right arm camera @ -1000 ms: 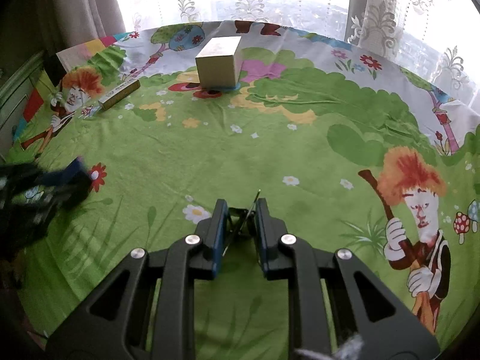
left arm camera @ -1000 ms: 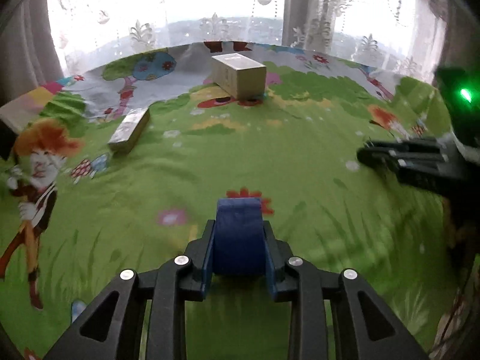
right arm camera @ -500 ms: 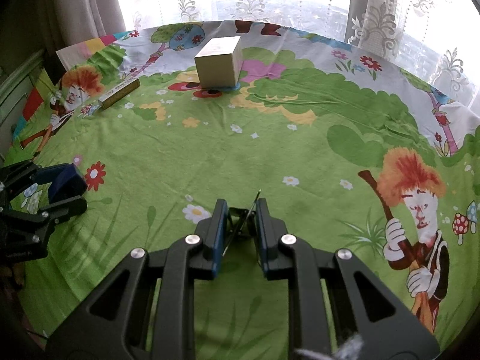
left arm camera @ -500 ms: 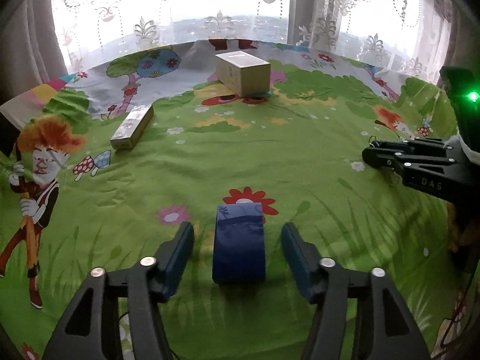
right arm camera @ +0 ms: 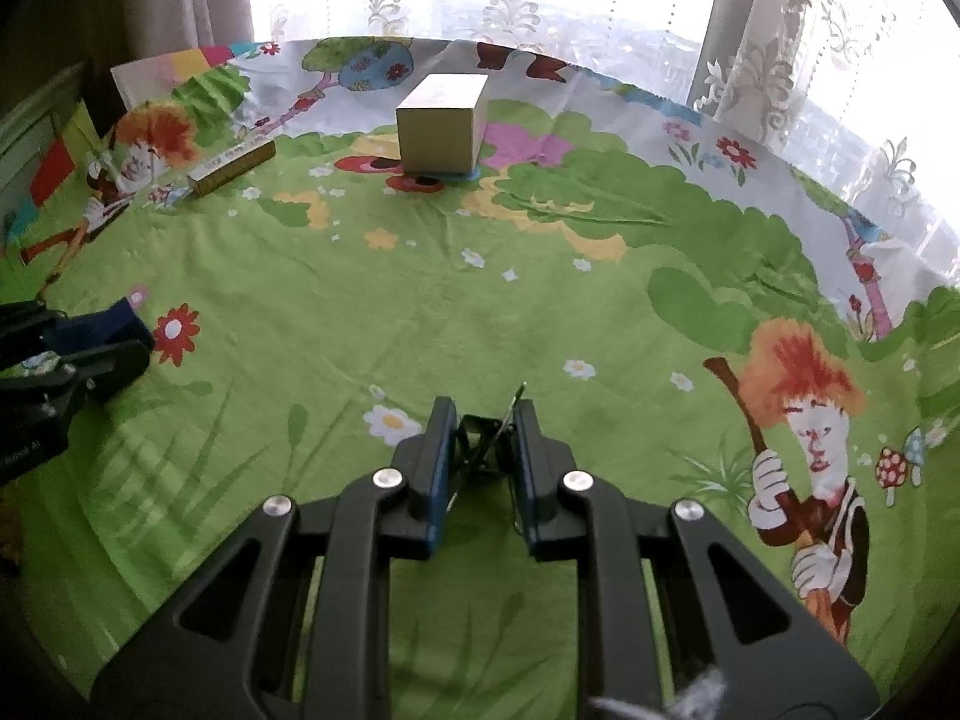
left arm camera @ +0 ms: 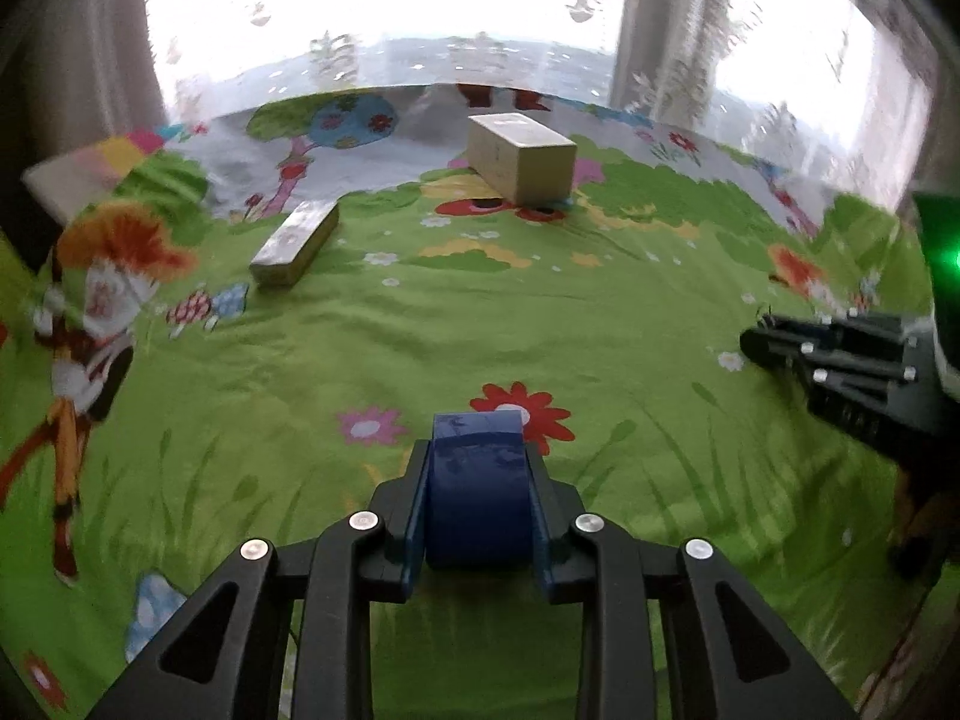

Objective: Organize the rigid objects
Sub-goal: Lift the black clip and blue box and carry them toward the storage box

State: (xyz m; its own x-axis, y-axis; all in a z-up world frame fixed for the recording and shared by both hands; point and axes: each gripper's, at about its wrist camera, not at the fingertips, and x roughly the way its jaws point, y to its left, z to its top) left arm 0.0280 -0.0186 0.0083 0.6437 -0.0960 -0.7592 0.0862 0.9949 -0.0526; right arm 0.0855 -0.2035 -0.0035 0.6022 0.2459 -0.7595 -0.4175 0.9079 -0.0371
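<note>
The left gripper (left arm camera: 478,510) has just squeezed shut on the blue block (left arm camera: 477,489), beside the red flower (left arm camera: 521,417). The right gripper (right arm camera: 480,456) pinches a black clip (right arm camera: 483,444). No writing is readable.

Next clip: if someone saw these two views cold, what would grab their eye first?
Probably the bright cartoon tablecloth, green with flowers and orange-haired figures, filling both views. Next, the left gripper, low and central in its own view, shut on a blue block, its jaws having just closed, and the right gripper clamping a small black wire clip. At the far edge stand a large pale box and a slim box.
</note>
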